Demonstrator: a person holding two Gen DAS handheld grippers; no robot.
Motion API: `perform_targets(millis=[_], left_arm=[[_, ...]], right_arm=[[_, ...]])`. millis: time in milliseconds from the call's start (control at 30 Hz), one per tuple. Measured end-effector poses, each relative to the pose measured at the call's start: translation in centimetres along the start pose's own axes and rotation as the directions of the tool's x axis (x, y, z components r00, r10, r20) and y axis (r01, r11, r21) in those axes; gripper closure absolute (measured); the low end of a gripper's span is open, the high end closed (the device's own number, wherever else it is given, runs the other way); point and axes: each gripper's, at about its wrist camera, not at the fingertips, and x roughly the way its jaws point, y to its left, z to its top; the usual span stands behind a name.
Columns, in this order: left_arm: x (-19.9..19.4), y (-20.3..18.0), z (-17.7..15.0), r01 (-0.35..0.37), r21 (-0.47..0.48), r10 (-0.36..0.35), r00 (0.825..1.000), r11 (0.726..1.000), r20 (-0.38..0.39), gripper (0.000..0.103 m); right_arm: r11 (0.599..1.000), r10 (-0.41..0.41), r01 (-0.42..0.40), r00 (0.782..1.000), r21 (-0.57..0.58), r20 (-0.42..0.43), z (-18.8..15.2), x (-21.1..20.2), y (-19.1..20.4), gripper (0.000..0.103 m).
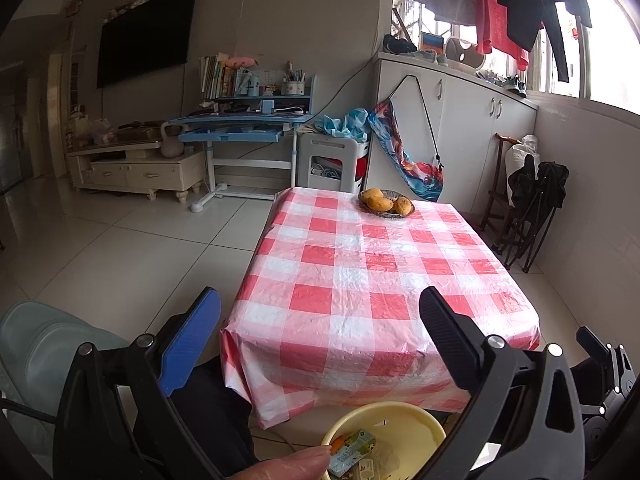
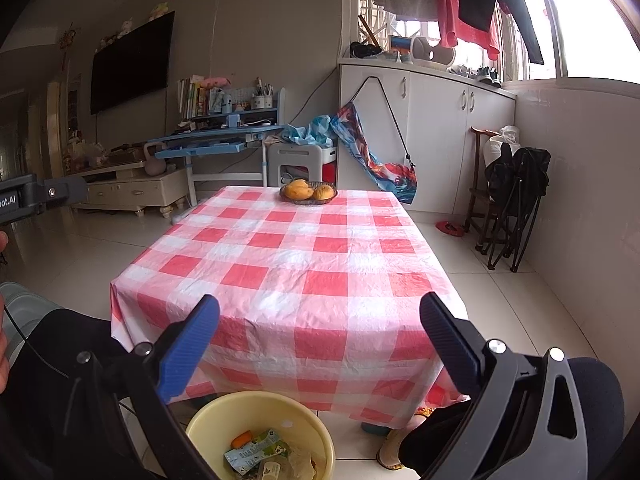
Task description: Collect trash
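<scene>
The red-and-white checked plastic tablecloth (image 2: 292,264) shows no litter, only a wicker dish of mangoes (image 2: 309,192), so collecting looks finished. The round pale-yellow plastic bin (image 2: 208,424) on the floor holds a green carton (image 2: 256,450), apparently lying flat, long axis running lower-left to upper-right. Left gripper (image 1: 320,344) and right gripper (image 2: 320,344) gape wide, empty.

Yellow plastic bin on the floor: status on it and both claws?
Left claw open, empty. Right claw open, empty. Yellow plastic bin holds green-and-white wrappers; red-and-white checked tablecloth bare except basket of yellow fruit. Nothing in the way.
</scene>
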Motion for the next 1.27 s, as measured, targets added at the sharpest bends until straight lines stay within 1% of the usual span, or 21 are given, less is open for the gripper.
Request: perform_targets(millis=[300,600,667,767,833,933,1000,1100,1267], left_arm=[[0.2,0.3,-0.1,-0.020,-0.018,0.020,1.000,1.000,0.000,0.007],[0.9,0.4,-0.2,-0.013,-0.030,0.012,0.999,0.999,-0.039,0.007],[0.8,0.3,-0.3,-0.012,-0.024,0.011,0.999,1.000,-0.030,0.007],[0.3,0.3,-0.6,-0.005,-0.026,0.005,1.000,1.000,0.012,0.007],[0.1,0.3,-0.7,0.002,-0.024,-0.002,1.000,1.000,0.022,0.007],[-0.2,-0.5,-0.7,-0.007,0.032,0.006,0.999,0.999,0.039,0.007],[-0.1,-0.9,-0.5,0.008,0.056,-0.009,1.000,0.998,0.013,0.007],[1.0,-1.2,-0.5,0.022,0.086,-0.017,0.998,0.996,-0.060,0.007],[1.3,-0.6,-0.6,0.025,0.051,-0.021,0.997,0.998,-0.074,0.007]], right_arm=[[1.000,-0.002,0.002,1.000,0.001,0.003,-0.1,-0.1,-0.1,0.007],[1.000,0.001,-0.001,1.000,-0.004,-0.004,-0.2,0.1,-0.1,0.007],[1.000,0.003,-0.003,1.000,-0.006,-0.006,-0.2,0.1,0.0,0.007],[1.000,0.004,-0.005,1.000,-0.006,-0.011,-0.2,0.1,0.0,0.007],[1.000,0.004,-0.004,1.000,-0.006,-0.012,-0.2,0.1,0.0,0.007],[1.000,0.003,-0.003,1.000,-0.006,-0.012,-0.2,0.1,0.0,0.007],[1.000,0.002,-0.002,1.000,-0.009,-0.014,-0.2,0.1,0.0,0.007],[1.000,-0.003,0.002,1.000,-0.018,-0.016,-0.2,0.1,0.2,0.007],[1.000,-0.005,0.005,1.000,-0.020,-0.019,-0.3,0.0,0.4,0.007]])
